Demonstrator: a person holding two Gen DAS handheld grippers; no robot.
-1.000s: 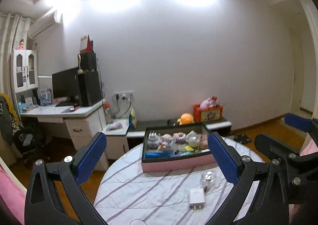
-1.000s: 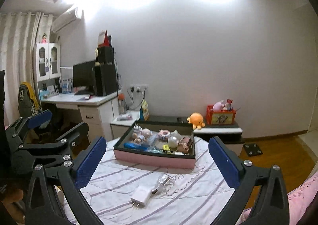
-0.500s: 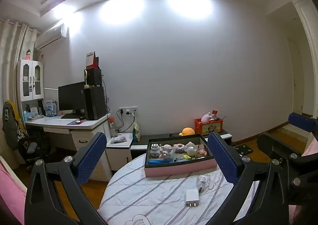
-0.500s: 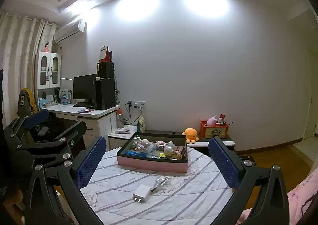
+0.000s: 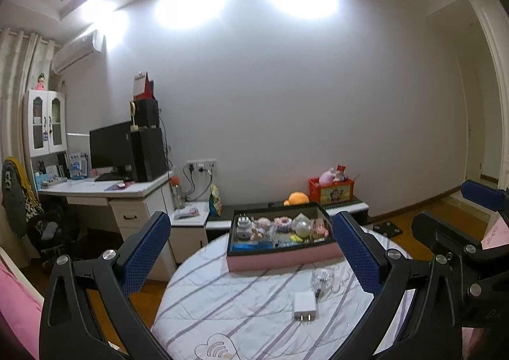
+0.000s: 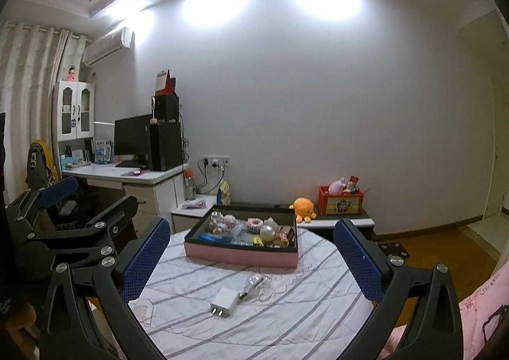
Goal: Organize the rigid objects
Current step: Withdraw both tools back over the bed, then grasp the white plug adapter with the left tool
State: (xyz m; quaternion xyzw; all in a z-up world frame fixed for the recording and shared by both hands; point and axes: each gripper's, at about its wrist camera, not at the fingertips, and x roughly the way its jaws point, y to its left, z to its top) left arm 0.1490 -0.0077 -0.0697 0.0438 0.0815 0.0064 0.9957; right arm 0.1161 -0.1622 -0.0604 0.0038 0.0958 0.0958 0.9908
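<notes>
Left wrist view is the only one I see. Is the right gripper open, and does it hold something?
Observer: The right gripper is wide open and holds nothing.
Operator: How do the loose things lie for it?
Observer: In the right wrist view the white charger lies nearest, left of the middle. The clear bulb lies just behind it to the right, about midway between the fingers.

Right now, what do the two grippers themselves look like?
Both match: the left gripper and right gripper have matte black angular frames with silver bolts, and fingers faced with textured blue pads. No cables, sleeves or readable markings show.
</notes>
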